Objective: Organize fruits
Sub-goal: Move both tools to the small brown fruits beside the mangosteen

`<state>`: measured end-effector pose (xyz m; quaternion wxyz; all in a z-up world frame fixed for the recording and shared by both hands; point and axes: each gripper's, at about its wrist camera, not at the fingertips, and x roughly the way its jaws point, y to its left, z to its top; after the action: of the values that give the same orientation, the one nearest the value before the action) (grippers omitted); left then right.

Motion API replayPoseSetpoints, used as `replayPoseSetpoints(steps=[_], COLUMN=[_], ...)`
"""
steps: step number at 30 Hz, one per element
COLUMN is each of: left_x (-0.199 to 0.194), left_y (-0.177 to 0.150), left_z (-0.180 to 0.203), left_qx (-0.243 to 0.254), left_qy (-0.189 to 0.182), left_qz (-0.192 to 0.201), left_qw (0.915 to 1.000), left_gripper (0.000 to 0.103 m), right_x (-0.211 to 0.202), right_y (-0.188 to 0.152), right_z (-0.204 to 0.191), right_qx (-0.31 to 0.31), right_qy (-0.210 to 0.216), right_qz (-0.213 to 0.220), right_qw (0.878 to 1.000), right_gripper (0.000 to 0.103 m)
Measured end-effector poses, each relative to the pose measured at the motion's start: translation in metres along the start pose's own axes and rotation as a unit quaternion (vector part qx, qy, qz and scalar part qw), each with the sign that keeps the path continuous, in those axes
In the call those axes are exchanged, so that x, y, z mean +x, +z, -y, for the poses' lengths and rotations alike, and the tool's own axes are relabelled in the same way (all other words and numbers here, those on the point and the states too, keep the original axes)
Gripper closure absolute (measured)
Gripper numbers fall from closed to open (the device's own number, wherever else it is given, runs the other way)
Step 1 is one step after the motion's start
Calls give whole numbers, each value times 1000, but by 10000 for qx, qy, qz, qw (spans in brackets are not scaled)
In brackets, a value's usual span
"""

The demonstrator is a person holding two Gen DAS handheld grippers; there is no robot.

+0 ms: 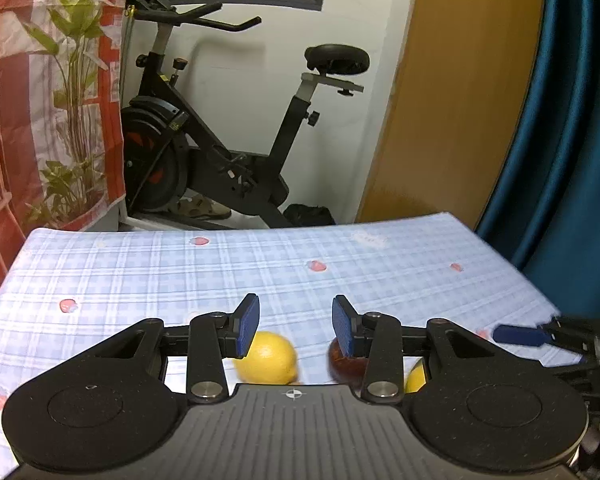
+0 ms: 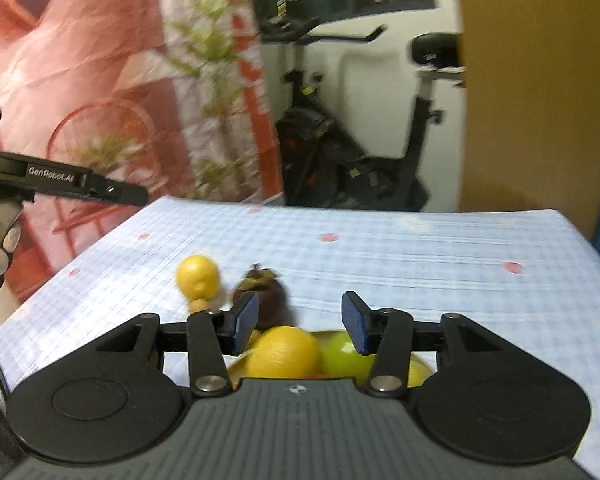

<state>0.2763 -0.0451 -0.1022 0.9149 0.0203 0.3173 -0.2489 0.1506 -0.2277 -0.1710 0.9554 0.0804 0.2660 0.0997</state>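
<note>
Two wrist-mounted fisheye cameras look forward and slightly down over a checked tablecloth (image 1: 340, 272) toward an exercise bike (image 1: 220, 140) against the far wall. The left wrist view sits low and close over the cloth, facing the bike head-on, the right gripper (image 1: 516, 334) entering at its right edge. The right wrist view, blurred, looks from further right, with the left gripper (image 2: 128, 194) at its left edge. Both share a lemon (image 1: 266, 358) (image 2: 198, 276), a dark fruit (image 1: 342, 364) (image 2: 266, 292), the cloth and the bike (image 2: 340, 152).

Black exercise bike (image 1: 220, 140) against white wall (image 1: 240, 72), wooden door (image 1: 452, 100) beside.
</note>
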Motion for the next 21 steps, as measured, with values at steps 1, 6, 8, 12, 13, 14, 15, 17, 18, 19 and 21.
replayPoseSetpoints(steps=[1, 6, 8, 12, 13, 14, 15, 17, 18, 19, 21], left_x=[3, 20, 28, 48, 51, 54, 55, 57, 58, 59, 60], left_y=[-3, -26, -38, -56, -59, -61, -64, -67, -69, -69, -72], left_z=[-1, -8, -13, -27, -30, -33, -34, -31, -31, -31, -31], left_qx=[74, 258, 161, -406, -544, -633, -682, -707, -714, -721, -732], left_qy=[-17, -175, -221, -352, -406, -441, -463, -497, -508, -529, -532], left_qz=[-35, -310, -477, -772, -789, -801, -807, -820, -831, -832, -823], left_qw=[10000, 9990, 9985, 9956, 9946, 9938, 9933, 9929, 9927, 9925, 9925], left_gripper=[61, 61, 61, 61, 61, 61, 61, 61, 61, 61, 61], right_x=[8, 53, 70, 104, 111, 117, 120, 125, 127, 126, 131], right_y=[4, 21, 25, 25, 25, 24, 23, 22, 22, 20, 20], right_z=[-5, -28, -34, -38, -38, -38, -39, -40, -40, -42, -45], right_qx=[-101, -614, -768, -827, -831, -832, -823, -849, -903, -957, -1038], right_qy=[103, 558, 597, 569, 506, 459, 446, 432, 418, 399, 375], right_qz=[-130, -938, -1235, -1912, -2038, -2132, -2180, -2248, -2279, -2313, -2419], right_qw=[9998, 9921, 9876, 9764, 9742, 9724, 9715, 9697, 9686, 9673, 9640], right_gripper=[55, 65, 70, 71, 71, 71, 71, 71, 71, 71, 71])
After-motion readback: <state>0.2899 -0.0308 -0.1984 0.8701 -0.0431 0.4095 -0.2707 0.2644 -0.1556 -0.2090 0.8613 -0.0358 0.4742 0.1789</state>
